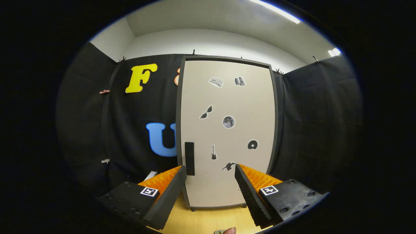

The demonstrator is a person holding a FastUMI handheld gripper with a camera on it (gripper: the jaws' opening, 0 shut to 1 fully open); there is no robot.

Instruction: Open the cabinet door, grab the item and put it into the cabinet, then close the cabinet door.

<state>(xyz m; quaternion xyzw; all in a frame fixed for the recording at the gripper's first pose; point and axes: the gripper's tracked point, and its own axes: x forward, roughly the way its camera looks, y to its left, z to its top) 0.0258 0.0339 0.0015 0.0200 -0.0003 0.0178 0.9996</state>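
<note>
**Gripper parked in front of a closed cabinet**

So in this shot the gripper (210,169) was spread wide, nothing between its fingers, just pointing straight at the cabinet (227,130). The cabinet stood upright on a light wood tabletop (208,219), on little feet, just ahead of the fingers. Its door (250,107) was fully shut, pale beige inside a dark frame.

The handle (189,158) was a dark vertical bar near the door's left edge, low down. The left fingertip sat right next to it in the view, maybe overlapping its bottom end, but I couldn't tell if it was actually touching.

The door had a bunch of small grey stickers on it: sunglasses (206,112), a moon (228,122), a guitar (213,152), a disc (252,144), a couple more up top (215,82), and one little figure (228,166) just beside the right fingertip.

Black cloth walls (318,123) ran behind and on both sides of the cabinet. A bit of something white (150,175) poked out behind the left finger, too hidden to identify. A fingertip (229,230) showed on the near side of the tabletop, with a small object (219,232) beside it that I couldn't make out. That may be the item, can't say.
</note>
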